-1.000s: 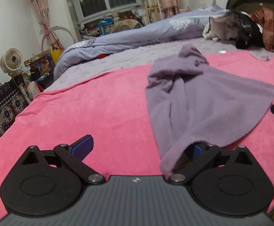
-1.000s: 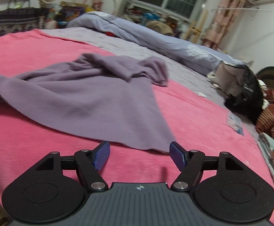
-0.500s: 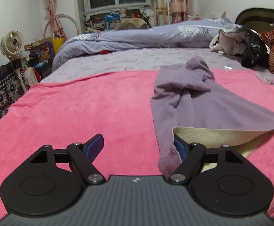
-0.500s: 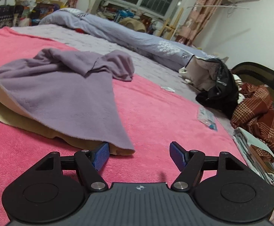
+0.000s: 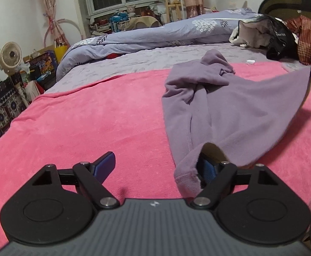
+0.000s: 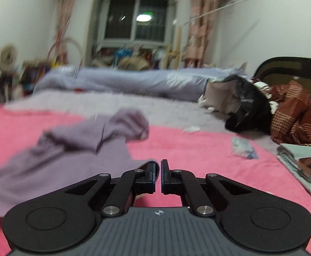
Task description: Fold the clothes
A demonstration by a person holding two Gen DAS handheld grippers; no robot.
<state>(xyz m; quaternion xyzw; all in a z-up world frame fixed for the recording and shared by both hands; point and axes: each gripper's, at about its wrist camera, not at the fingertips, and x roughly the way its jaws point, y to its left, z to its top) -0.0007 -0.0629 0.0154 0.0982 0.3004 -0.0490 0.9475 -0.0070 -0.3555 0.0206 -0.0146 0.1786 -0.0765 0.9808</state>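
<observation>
A bed fills both views, its near half covered by a pink blanket (image 5: 95, 117) and its far half by a grey sheet (image 5: 134, 61), with a rumpled blue duvet (image 5: 155, 34) along the far edge. At the right end of the bed lie a black-and-cream bundle (image 5: 268, 36) and a red plaid cloth (image 5: 309, 40); the right wrist view also shows folded papers (image 6: 300, 170) at the right edge.

The purple garment (image 5: 236, 111) lies spread on the pink blanket, right of centre, its far end bunched into a knot of folds. One corner is lifted clear of the blanket at the right, showing a cream lining.

The left gripper (image 5: 155, 166) stands wide open at the near edge; the garment's near hem drapes over its right finger (image 5: 207, 168) alone, while the left finger is bare.

The right gripper (image 6: 158, 176) is closed to a thin slit on a corner of the garment, with purple cloth showing at the finger tips. That view is blurred.
</observation>
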